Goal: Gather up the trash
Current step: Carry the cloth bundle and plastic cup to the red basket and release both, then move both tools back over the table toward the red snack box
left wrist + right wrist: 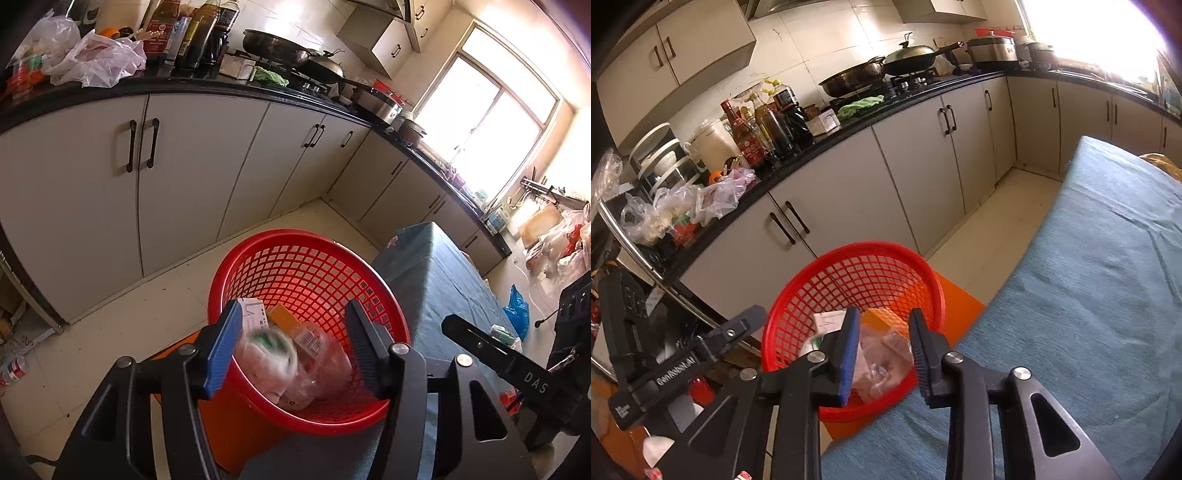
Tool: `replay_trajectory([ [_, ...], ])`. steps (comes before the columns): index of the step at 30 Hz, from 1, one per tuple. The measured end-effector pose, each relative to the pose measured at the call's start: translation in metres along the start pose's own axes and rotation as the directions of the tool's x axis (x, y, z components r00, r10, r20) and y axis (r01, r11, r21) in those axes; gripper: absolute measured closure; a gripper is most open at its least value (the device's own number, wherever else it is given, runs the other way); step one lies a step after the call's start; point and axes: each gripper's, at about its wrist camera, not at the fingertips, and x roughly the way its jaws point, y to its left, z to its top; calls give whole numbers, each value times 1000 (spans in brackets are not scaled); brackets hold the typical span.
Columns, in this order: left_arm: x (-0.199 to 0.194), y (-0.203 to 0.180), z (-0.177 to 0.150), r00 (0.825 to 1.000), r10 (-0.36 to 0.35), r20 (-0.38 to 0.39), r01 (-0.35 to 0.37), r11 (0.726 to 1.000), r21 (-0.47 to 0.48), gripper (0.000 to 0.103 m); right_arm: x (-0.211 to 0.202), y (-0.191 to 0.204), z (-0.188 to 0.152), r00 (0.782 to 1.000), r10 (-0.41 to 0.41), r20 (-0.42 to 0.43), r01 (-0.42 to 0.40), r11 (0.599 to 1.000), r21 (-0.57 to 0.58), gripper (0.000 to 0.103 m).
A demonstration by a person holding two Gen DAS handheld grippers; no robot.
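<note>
Two grippers are poised over one round red plastic lattice basket (310, 291), which sits on an orange stool beside the table covered in blue-grey cloth (447, 280).

From the left wrist view, the left gripper (293, 345) is seen with its jaws spread wide, nothing pinched between them. A blurred white-and-green wrapper (271, 345) is caught at about 9 o'clock inside the basket, just beside the blue pad; whether it is falling or resting cannot be told. Clear crumpled plastic bags (317, 369) and a white paper carton (253, 312) lie beneath.

From the right wrist view, the right gripper (884, 350) is likewise seen parted and empty above the basket (849, 273), the clear plastic (879, 358) lying at 6 o'clock.

Such trash is judged light, soft and slippery; a crumpled fold would best be pinched, not a smooth face.
</note>
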Motion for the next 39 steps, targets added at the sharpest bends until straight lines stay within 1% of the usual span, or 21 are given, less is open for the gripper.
replay_trajectory([
  [2,-4,-1,-2,1000,1,7,-1,1000,1,43,-7,-7,-4,1000,-9,4,9,1000,18,64],
  [6,-12,-11,-7,1000,5,18,-6,1000,27,40,-20,-23,-11,1000,-26,5,26,998,48,63],
  [11,-19,-27,-17,1000,12,16,-14,997,75,36,-39,-46,-27,999,-48,4,47,994,97,56],
  [18,-20,-55,-38,999,-16,-35,21,990,139,35,-66,-76,-43,997,-76,11,73,987,145,53],
  [23,-16,-85,-56,996,-41,-77,55,979,196,35,-92,-100,-57,995,-99,29,92,980,177,51],
  [28,-9,-121,-74,991,-58,-119,88,961,264,35,-123,-130,-77,991,-133,35,123,970,208,48],
  [33,3,-157,-97,984,-65,-169,121,932,343,34,-163,-169,-103,983,-176,45,160,955,249,46],
  [36,15,-177,-112,977,-63,-206,141,910,389,33,-194,-193,-118,971,-232,62,206,937,281,40],
  [39,28,-191,-126,968,-54,-243,154,898,411,33,-223,-216,-133,948,-311,70,276,910,310,36],
])
